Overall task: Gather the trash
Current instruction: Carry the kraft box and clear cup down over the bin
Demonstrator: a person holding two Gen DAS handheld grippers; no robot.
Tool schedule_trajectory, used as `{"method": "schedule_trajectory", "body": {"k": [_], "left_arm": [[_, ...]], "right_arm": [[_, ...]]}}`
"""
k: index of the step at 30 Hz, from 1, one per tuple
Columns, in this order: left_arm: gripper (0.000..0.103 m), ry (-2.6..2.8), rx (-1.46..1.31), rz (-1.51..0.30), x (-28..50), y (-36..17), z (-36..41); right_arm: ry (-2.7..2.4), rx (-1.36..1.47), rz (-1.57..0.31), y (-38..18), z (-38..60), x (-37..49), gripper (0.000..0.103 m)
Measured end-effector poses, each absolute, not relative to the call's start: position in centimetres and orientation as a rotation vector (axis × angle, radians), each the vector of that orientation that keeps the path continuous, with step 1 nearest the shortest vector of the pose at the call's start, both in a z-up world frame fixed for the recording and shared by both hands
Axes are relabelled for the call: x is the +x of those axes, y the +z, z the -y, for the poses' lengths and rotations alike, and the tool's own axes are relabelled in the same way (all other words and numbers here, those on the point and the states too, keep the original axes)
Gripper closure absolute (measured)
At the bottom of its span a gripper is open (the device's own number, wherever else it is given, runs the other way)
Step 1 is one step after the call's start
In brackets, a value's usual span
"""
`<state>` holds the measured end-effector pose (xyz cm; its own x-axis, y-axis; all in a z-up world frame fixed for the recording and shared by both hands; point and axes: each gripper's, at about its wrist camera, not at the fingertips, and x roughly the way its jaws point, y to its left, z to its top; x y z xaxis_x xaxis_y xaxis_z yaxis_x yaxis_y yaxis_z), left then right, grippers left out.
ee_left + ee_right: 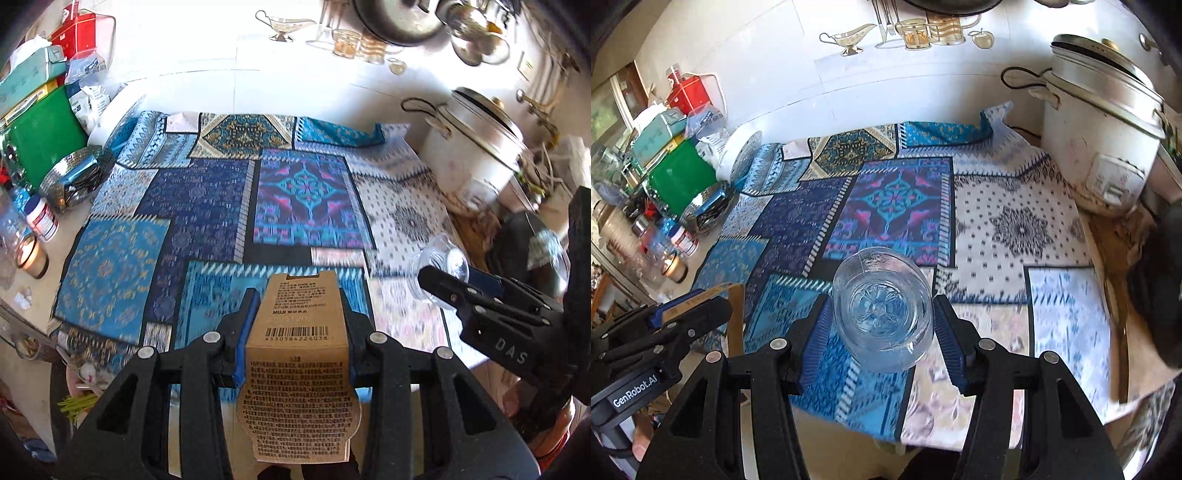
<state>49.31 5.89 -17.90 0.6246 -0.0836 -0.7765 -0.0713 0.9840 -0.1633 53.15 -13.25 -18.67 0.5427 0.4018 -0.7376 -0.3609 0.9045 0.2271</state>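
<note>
My left gripper [297, 328] is shut on a flat brown cardboard package [298, 354] with a barcode and printed text, held above the patchwork tablecloth [207, 206]. My right gripper [881, 321] is shut on a clear plastic bottle [882, 310], its base pointing forward. In the left wrist view the right gripper [447, 280] with the bottle [439, 262] is at the right. In the right wrist view the left gripper [698, 306] and the cardboard package [733, 310] are at the left.
A white rice cooker [1104, 136] stands at the back right. A green box [40, 147], a metal strainer [74, 177], jars and a tissue box [26, 77] crowd the left side. A dark object [1160, 291] lies at the right edge. A white wall is behind.
</note>
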Motion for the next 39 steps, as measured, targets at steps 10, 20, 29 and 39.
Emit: {"method": "schedule_trajectory", "body": {"k": [10, 20, 29, 39], "left_arm": [[0.065, -0.038, -0.237, -0.977, 39.1, -22.0, -3.4], [0.065, 0.023, -0.33, -1.107, 34.9, -33.4, -1.0], [0.065, 0.007, -0.295, -1.269, 35.9, -49.8, -1.1], [0.065, -0.07, -0.303, -1.388, 37.5, -74.5, -2.9]], "right_arm": [[0.498, 0.026, -0.962, -21.0, 15.6, 41.7, 0.051], [0.566, 0.007, -1.091, -30.9, 17.9, 36.7, 0.051], [0.521, 0.011, -1.236, -46.7, 16.8, 37.9, 0.051], [0.47, 0.048, -1.337, -69.4, 13.6, 41.4, 0.051]]}}
